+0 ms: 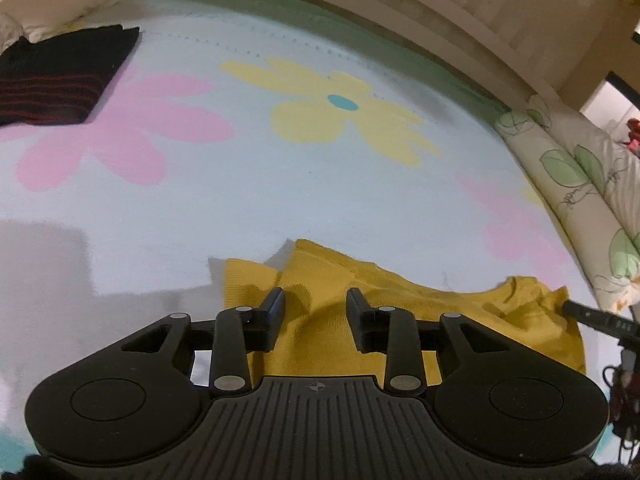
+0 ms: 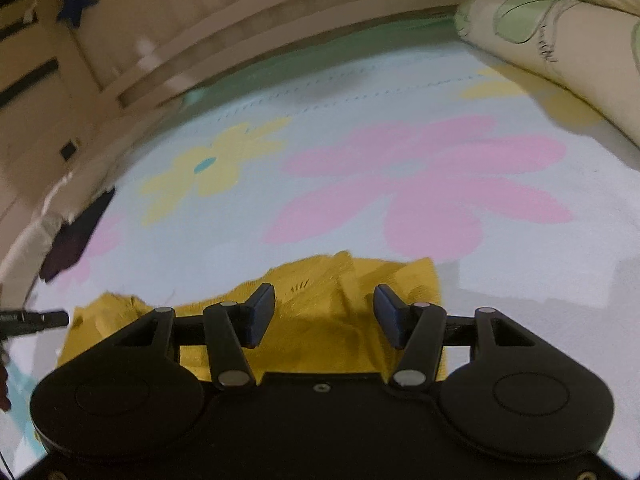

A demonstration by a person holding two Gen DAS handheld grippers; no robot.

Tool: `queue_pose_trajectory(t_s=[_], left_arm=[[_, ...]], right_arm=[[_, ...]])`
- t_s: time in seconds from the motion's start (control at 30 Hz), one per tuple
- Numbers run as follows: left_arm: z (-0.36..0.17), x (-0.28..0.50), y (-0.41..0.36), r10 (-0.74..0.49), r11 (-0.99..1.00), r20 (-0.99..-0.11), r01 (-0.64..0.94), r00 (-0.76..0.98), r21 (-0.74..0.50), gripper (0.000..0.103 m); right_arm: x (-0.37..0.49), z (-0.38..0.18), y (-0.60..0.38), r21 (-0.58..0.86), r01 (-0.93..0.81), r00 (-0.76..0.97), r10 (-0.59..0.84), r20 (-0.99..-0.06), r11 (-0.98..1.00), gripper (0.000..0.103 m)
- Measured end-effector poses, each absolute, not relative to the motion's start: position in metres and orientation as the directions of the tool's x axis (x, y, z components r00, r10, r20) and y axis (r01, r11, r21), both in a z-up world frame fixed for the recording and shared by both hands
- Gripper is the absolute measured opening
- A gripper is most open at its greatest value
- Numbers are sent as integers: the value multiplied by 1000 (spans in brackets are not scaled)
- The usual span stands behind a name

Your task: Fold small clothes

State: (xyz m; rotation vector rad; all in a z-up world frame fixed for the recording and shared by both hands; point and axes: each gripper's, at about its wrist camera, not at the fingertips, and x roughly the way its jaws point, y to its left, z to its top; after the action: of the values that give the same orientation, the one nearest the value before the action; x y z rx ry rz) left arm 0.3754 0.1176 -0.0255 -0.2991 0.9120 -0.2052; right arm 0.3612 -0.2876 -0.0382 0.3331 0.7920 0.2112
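- The left gripper (image 1: pixel 316 300) has its jaws spread apart over a yellow knit garment (image 1: pixel 340 312), gripping nothing.
- The right gripper (image 2: pixel 324 300) is likewise spread wide above the same garment (image 2: pixel 320 320) (contact with the cloth cannot be told).
- The garment lies rumpled on a pale blue flowered bedspread (image 1: pixel 280 200), its near edge hidden behind both gripper bodies.
- A dark, red-striped folded cloth (image 1: pixel 60 76) sits far left, cut off by the frame.
- A leaf-print pillow (image 1: pixel 580 184) lies at the bedspread's right edge.
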Motion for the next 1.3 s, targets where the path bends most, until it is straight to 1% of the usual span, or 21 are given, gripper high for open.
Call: queue_pose_trajectory(t_s=[0.03,0.1,0.13,0.2,0.33,0.5,0.57,0.6,0.63,0.67,0.7,0.73,0.77,0.83,0.9,1.07,1.13,1.2,1.23,1.27,1.3], left_arm=[[-28,378,118,-302,935,-747,30,592,-353,33],[-33,381,121,-309,924,-752,-2,582,-381,36],[-35,383,120,-310,922,-757,-12,575,-387,39],[-38,387,118,-305,925,-763,-15,570,-381,40],[-38,395,116,-262,939,-769,-31,583,-343,40],[-40,401,119,-267,927,-758,-57,595,-371,42],[-41,403,117,-275,924,-757,-53,593,-378,44],[-41,403,116,-282,922,-753,-49,595,-384,42],[-42,403,115,-304,917,-746,-31,593,-398,37],[-42,401,112,-330,912,-735,0,592,-410,24],[-41,399,108,-333,917,-733,23,593,-397,5],[-39,397,103,-306,932,-738,32,601,-361,5],[-34,393,100,-272,947,-737,39,619,-318,5],[-25,388,101,-226,960,-717,27,659,-278,5],[-18,384,108,-163,968,-702,-24,694,-249,5],[-24,379,120,-110,966,-712,-95,694,-241,5],[-29,380,123,-128,957,-719,-105,683,-270,5],[-30,383,123,-154,953,-725,-93,671,-289,5],[-30,382,122,-155,956,-723,-83,673,-282,5],[-29,383,120,-155,959,-722,-73,674,-274,5],[-29,383,120,-157,960,-720,-66,676,-272,5]], right_arm=[[362,-39,-284,357,-65,679,303,-669,932,51],[362,-40,-279,330,-80,669,296,-681,941,32],[361,-40,-276,316,-92,666,294,-686,944,18],[360,-38,-271,295,-119,664,297,-686,948,18],[358,-32,-269,305,-142,675,318,-666,942,18],[358,-30,-270,318,-148,673,331,-661,936,18],[358,-31,-270,313,-146,671,326,-666,939,18],[358,-32,-270,315,-146,668,328,-668,938,18],[358,-33,-271,317,-145,665,330,-670,937,18],[358,-33,-270,316,-145,663,329,-672,938,18],[358,-33,-269,315,-146,662,329,-673,938,18],[358,-33,-269,320,-147,662,334,-671,936,16],[358,-31,-270,328,-144,671,336,-661,934,11],[358,-25,-278,319,-93,718,286,-635,943,10],[358,-20,-294,319,-5,757,212,-619,948,10],[358,-31,-316,320,102,748,140,-649,942,10],[357,-35,-318,317,112,736,136,-663,942,10],[358,-35,-319,347,90,742,170,-648,933,22],[358,-33,-320,370,70,751,195,-631,926,33],[359,-31,-319,381,51,758,213,-617,923,56],[358,-29,-316,384,27,761,230,-606,923,66]])
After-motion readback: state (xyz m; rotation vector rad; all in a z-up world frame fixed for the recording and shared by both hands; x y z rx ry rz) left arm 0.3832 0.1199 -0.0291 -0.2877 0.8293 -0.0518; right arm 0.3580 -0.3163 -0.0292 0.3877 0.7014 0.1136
